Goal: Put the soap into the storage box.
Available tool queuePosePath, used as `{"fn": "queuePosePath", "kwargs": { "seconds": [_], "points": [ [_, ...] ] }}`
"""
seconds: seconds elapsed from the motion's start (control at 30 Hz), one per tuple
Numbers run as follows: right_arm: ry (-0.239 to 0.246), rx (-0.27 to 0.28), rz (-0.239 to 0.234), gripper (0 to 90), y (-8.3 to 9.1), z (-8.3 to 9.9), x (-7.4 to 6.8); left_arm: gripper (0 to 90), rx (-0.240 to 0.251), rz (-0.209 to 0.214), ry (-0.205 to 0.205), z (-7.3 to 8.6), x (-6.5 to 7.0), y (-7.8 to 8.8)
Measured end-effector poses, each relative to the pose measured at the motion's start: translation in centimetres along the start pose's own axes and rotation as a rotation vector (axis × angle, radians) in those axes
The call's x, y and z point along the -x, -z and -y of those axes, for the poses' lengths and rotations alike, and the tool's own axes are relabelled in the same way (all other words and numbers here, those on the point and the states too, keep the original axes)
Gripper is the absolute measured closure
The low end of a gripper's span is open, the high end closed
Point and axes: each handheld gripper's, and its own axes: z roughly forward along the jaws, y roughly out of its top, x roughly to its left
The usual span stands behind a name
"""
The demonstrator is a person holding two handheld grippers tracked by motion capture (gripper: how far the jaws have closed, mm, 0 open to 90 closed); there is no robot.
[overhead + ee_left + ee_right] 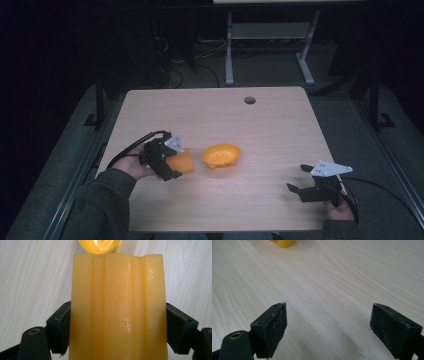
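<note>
My left gripper (172,162) is shut on a ridged orange block (184,162) at the table's left, just above the wood. In the left gripper view the orange block (117,307) fills the space between both black jaws, which press on its sides. An orange bowl with small holes (221,155) sits on the table just right of the block; the bowl's rim (100,245) peeks over the block's top. My right gripper (299,181) rests near the front right of the table, open, nothing between its jaws. The right gripper view shows a bit of orange (284,243) far off.
The light wooden table (260,125) has a round cable hole (249,100) near its far edge. Beyond it stands a white desk frame (270,45) on a dark floor. A cable trails from each gripper.
</note>
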Motion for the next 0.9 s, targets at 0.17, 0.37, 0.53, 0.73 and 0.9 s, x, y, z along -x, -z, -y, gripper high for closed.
{"fn": "queuePosePath", "kwargs": {
  "seconds": [0.17,0.37,0.53,0.73,0.9],
  "points": [
    [-0.001,0.003,-0.002,13.7,0.0,0.0,0.0,20.7,0.005,-0.005,-0.008,-0.6,-0.2,0.2],
    [-0.008,-0.001,-0.001,13.7,0.1,0.1,0.0,20.7,0.006,-0.001,-0.016,-1.5,-0.7,-0.1],
    [-0.009,0.000,-0.002,13.7,0.1,0.1,0.0,20.7,0.007,0.004,-0.032,-2.4,-0.9,-0.5],
    [-0.005,0.002,-0.002,13.7,0.1,0.2,0.0,20.8,0.007,0.011,-0.044,-3.3,-1.2,-0.8],
    [0.000,0.006,-0.003,13.7,0.1,0.2,0.1,20.8,0.021,0.018,-0.046,-3.9,-1.6,-1.2]
  ]
}}
